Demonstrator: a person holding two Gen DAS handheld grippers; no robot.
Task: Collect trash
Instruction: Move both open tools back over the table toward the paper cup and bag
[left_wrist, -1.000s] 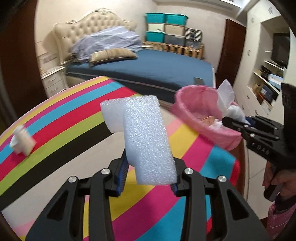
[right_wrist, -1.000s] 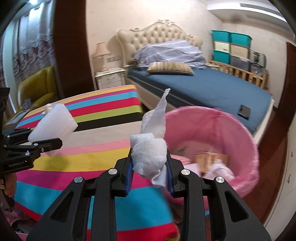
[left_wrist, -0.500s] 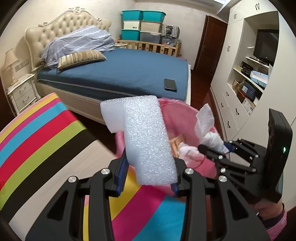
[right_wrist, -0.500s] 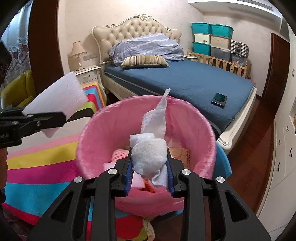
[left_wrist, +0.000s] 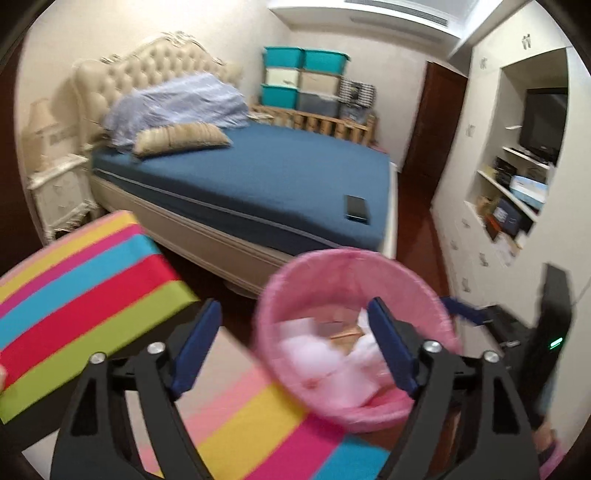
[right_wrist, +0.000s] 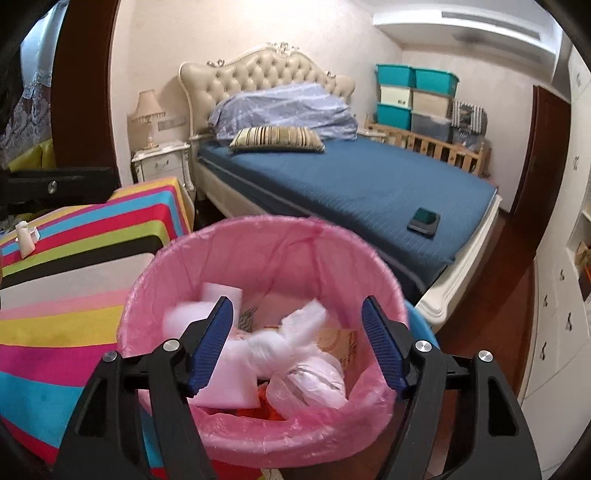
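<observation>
Both grippers are hanging over the pink-lined bin (right_wrist: 258, 266), and this looks like the drop-off step of collecting trash. The right gripper (right_wrist: 297, 343) has just been opening its jaws and is now standing spread with nothing pinched; the crumpled tissue (right_wrist: 295, 332) is lying in the bin at about its 12 o'clock, among a white foam piece (right_wrist: 221, 295) at 11 o'clock and a knotted plastic bag (right_wrist: 310, 384) lower down. The left gripper (left_wrist: 295, 350) has likewise just been opening and is standing wide and empty, with the bin (left_wrist: 354, 269) at roughly 1 o'clock from it, blurred but showing white scraps inside. One small scrap of paper (right_wrist: 26, 240) is sitting on the striped surface (right_wrist: 74, 332), far off at 9 o'clock from the right gripper. I judge the next move is going back over the surface for that scrap, most likely with the left gripper since it is nearer that side, keeping the jaws spread until they are straddling it.
</observation>
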